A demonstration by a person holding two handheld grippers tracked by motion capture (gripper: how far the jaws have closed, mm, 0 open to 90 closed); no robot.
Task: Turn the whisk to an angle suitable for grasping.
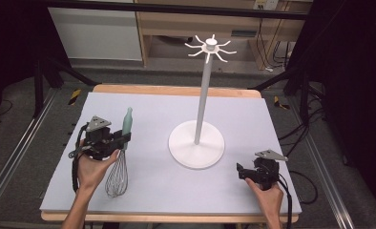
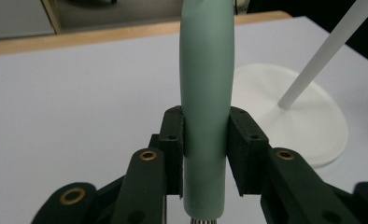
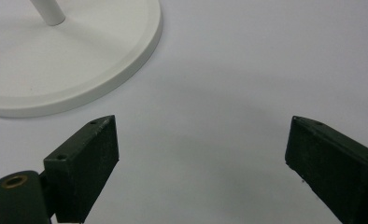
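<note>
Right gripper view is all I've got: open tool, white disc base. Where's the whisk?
Observer: Left tool is shut on the whisk's mint handle.
Operator: Wires up or down?
Observer: Down; the wire head hangs below the left tool, handle end up.
Operator: What's on top of the pole?
Observer: A ring of white hooks, nothing hanging on them.

Even overhead light on the mat [image 1: 167, 191], dark surround; soft shadows; whisk handle [image 2: 205, 93] close-up slightly soft.
</note>
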